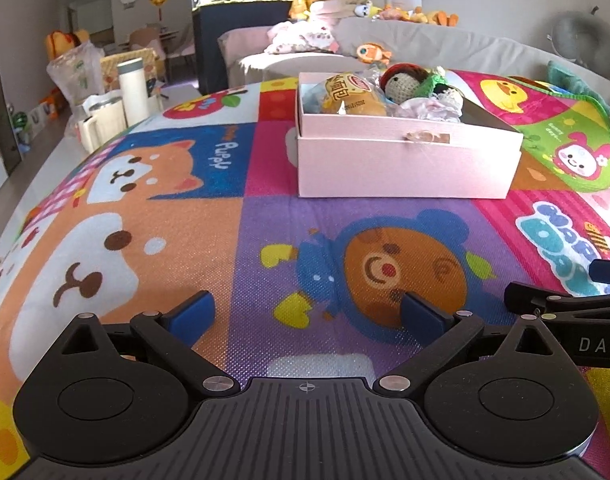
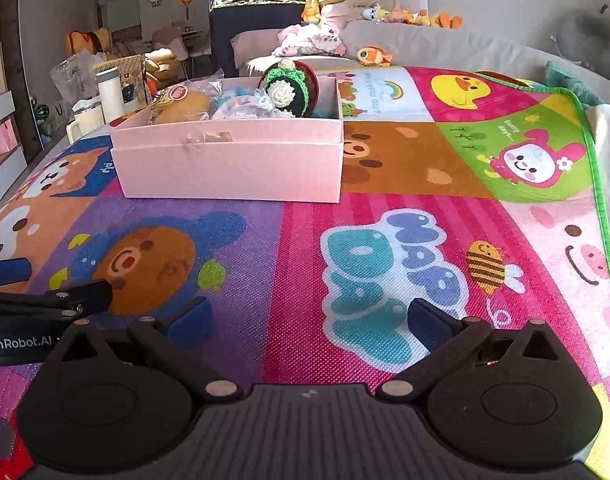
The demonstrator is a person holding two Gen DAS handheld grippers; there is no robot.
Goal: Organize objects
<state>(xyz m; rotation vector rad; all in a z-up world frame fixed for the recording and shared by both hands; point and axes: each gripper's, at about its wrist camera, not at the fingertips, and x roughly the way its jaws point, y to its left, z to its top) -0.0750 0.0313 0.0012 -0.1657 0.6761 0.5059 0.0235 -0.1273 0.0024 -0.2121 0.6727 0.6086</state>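
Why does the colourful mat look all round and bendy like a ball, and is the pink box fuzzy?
Left wrist view: the fisheye lens bulges the flat mat into a dome; the pink box looks sharp. Right wrist view: the same bending curves the mat's green edge, and a grey smudge blurs the upper right corner.

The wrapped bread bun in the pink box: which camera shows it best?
The left wrist view: the bread bun faces the camera, its printed wrapper plain above the pink box wall. In the right wrist view the bun sits at the box's far left corner, smaller and partly hidden.
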